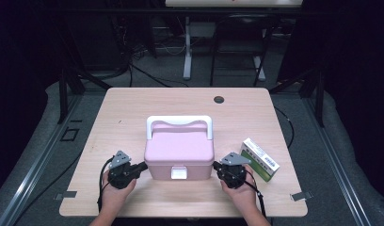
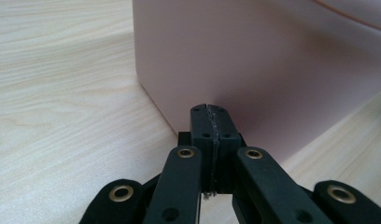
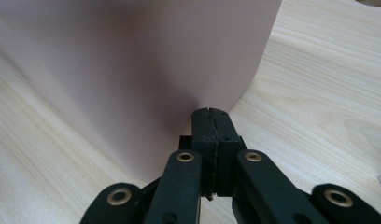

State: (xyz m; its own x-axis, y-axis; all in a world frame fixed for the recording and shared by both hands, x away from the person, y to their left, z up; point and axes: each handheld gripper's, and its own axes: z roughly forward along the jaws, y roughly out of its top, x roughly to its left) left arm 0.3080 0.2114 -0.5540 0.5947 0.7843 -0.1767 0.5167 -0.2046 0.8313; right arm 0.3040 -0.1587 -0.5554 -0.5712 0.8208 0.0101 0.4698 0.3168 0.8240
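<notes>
The pink plastic lidded box with a white handle [image 1: 180, 153] sits mid-counter toward six o'clock. At its nine o'clock the left gripper [image 1: 142, 166], jaws pressed together, meets its side wall; at three o'clock the right gripper [image 1: 216, 165] does likewise. A green-and-white carton [image 1: 260, 159] lies beyond, on the light wooden counter [image 1: 133, 106].

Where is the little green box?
In the high view, the green box lies near the table's right edge, beside the right gripper and right of the pink case.
</notes>
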